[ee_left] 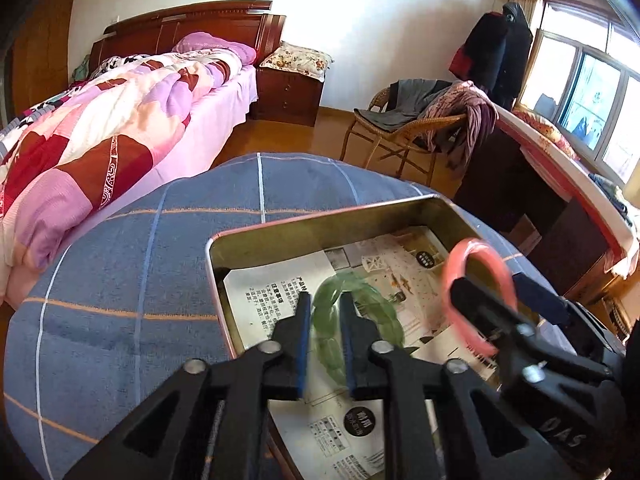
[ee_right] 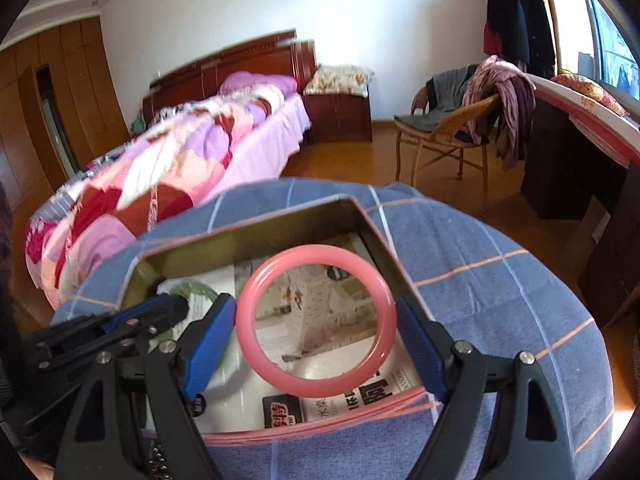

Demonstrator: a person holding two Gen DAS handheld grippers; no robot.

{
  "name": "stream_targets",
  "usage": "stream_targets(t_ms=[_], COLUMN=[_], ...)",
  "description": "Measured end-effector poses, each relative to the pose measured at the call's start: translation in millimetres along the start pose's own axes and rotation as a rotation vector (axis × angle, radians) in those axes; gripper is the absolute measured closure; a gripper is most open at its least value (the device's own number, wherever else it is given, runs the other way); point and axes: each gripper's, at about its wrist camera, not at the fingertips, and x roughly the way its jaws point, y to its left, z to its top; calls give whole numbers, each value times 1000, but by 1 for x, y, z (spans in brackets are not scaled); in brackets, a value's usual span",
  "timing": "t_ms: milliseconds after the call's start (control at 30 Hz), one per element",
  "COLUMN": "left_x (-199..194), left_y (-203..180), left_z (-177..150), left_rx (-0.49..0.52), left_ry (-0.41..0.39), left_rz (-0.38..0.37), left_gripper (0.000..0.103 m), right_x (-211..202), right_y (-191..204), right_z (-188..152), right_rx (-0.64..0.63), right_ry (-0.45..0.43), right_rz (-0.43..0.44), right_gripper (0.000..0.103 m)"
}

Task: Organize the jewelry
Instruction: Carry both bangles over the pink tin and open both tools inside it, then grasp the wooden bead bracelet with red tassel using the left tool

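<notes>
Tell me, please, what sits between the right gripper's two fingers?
The pink bangle, above the tin's printed paper, as the right wrist view shows; whether the fingers touch it is unclear.

Tin box sits on quilt, paper liner inside. Bangle btwn right gripper fingers, over box. 2nd bangle in box, prob. touching left gripper tips. Bed behind-left.

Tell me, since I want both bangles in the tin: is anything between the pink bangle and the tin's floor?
Nothing visible. The right claw holds the pink bangle over the open tin, above bare paper lining. The green bangle and left claw sit off to its left.
</notes>
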Motion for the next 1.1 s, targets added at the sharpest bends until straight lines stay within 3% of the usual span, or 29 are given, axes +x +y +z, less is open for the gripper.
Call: stream_targets(t_ms=[67,133,233,367,633,867,1100], left_x=[-5,-16,-37,-59,-92,-120,-139], left_y=[4,6,7,8,26,49,58], left_z=[4,7,10,5,-42,-79,-114], left_rx=[-31,-51,-43,-19,-9,-49,-5], left_ry=[-9,-35,-75,-81,-48,-26,8], left_rz=[10,9,40,101,172,228,240], left_gripper=[55,44,44,44,43,43,43], right_x=[-10,-20,-35,-50,-72,-91,-102], right_y=[-3,-8,-14,-16,-20,-13,0], right_z=[3,6,10,3,-41,-69,-91], right_rx=[17,51,86,117,109,75,21], right_ry=[-48,-79,-108,-71,51,85,119], right_rz=[-5,-11,-36,-61,-76,-66,-37], right_gripper=[14,14,14,13,13,13,13])
